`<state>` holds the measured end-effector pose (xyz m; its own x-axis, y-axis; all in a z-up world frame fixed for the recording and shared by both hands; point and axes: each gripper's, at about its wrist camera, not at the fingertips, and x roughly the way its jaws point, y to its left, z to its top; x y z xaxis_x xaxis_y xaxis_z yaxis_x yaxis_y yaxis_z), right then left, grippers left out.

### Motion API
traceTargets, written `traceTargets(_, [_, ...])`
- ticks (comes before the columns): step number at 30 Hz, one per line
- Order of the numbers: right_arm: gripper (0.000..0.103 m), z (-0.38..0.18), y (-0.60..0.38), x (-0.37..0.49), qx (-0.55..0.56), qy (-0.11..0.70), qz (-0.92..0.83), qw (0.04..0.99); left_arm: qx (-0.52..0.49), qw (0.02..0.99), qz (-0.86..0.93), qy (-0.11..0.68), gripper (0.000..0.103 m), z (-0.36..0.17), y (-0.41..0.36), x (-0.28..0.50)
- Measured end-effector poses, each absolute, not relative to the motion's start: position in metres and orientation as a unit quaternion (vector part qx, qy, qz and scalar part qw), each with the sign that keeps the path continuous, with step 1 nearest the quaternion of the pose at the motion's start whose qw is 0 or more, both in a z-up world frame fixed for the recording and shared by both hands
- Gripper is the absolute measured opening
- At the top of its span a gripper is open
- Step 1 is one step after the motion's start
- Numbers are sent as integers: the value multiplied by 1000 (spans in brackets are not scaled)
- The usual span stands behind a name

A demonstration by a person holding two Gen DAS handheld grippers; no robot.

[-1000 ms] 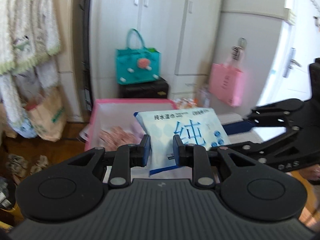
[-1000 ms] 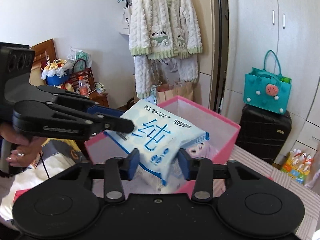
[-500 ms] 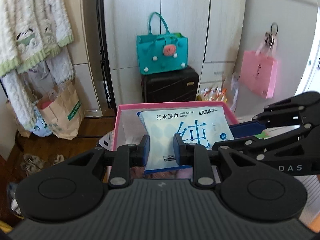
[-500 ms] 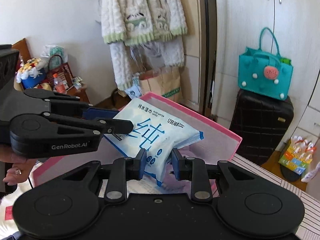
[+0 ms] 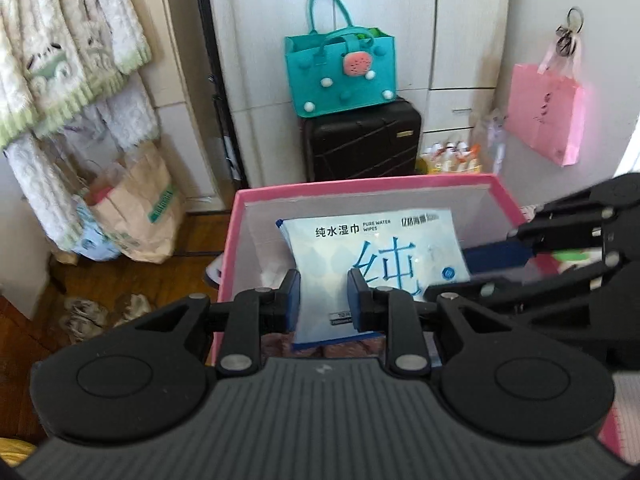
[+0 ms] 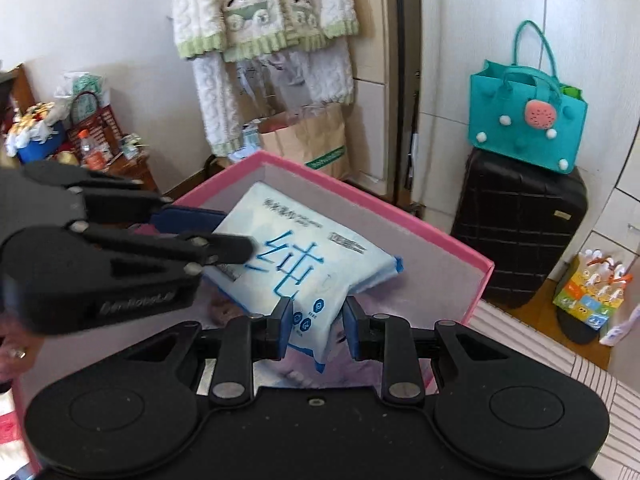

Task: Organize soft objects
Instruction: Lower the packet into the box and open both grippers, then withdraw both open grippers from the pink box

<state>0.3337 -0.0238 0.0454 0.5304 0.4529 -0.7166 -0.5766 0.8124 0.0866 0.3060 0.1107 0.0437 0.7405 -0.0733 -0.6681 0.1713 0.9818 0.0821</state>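
A light-blue pack of wet wipes (image 5: 372,256) with big blue characters hangs tilted inside the top of a pink storage box (image 5: 360,184). My left gripper (image 5: 324,300) is shut on the pack's near edge. My right gripper (image 5: 492,254) comes in from the right and pinches the pack's right side. In the right wrist view, the right gripper (image 6: 318,324) is shut on the lower corner of the pack (image 6: 304,256), and the left gripper (image 6: 224,232) grips its left edge above the box (image 6: 380,212). Something pink and soft lies under the pack in the box.
A teal felt bag (image 5: 340,72) sits on a black suitcase (image 5: 360,148) behind the box. A pink paper bag (image 5: 548,116) hangs on the right wall. A fluffy white-and-green robe (image 6: 260,12) hangs at the left above a brown paper bag (image 5: 136,216). Shoes (image 5: 100,312) lie on the wooden floor.
Both grippers have carried the pack forward and down, from above the box to inside its opening. The right gripper's jaws have drawn closer together on the pack's corner.
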Motion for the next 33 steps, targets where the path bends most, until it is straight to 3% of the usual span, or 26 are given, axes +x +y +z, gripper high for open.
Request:
traceTargets(4, [32,43,-35,339,-52,385,289,875,134,935,-39,327,24,41,94,291])
traceTargets(16, [32,86,-70,279,-28,378,332,864,70,934,-81,341,25,83,95,245])
traceTargets(20, [32,100,-83,255,-24,376,347,859,83,932,-100,338,34,99,87,218])
traceTargets(33, [36,135,-125,188,-13,341,397,852,123,920,-151,339,41,139,73,136])
